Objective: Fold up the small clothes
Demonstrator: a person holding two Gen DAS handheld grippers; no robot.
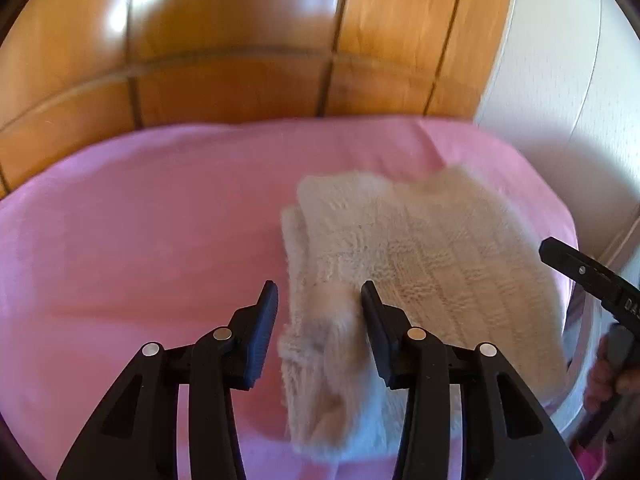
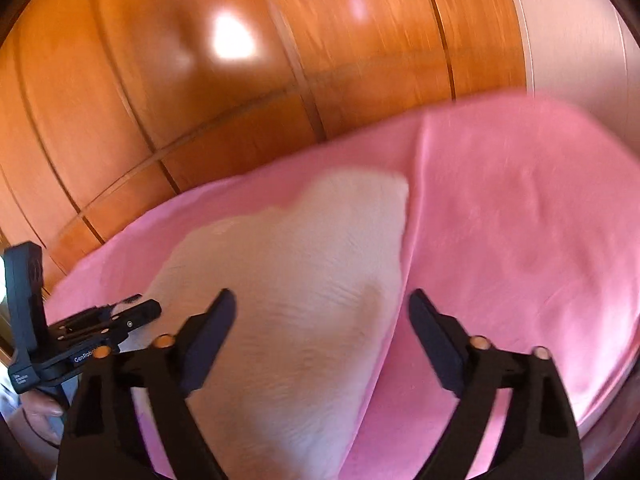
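A cream knitted garment (image 1: 420, 240) lies folded on a pink sheet (image 1: 140, 220), right of centre. My left gripper (image 1: 320, 300) hangs low over its near left edge, with a fuzzy fold of the knit between the fingers. The right pad brushes the fold and the left pad stands just clear of it, so the jaws are open. In the right wrist view the same garment (image 2: 300, 260) is blurred. My right gripper (image 2: 322, 300) is wide open above its near right part, holding nothing. A finger (image 1: 568, 258) of the right gripper shows at the garment's right side.
The pink sheet (image 2: 520, 220) covers a bed, with bare room left and right of the garment. Glossy wooden wardrobe doors (image 1: 240, 40) rise behind it. A white wall (image 1: 560, 80) stands at the right. A person's hand (image 1: 604, 380) holds the right gripper's handle.
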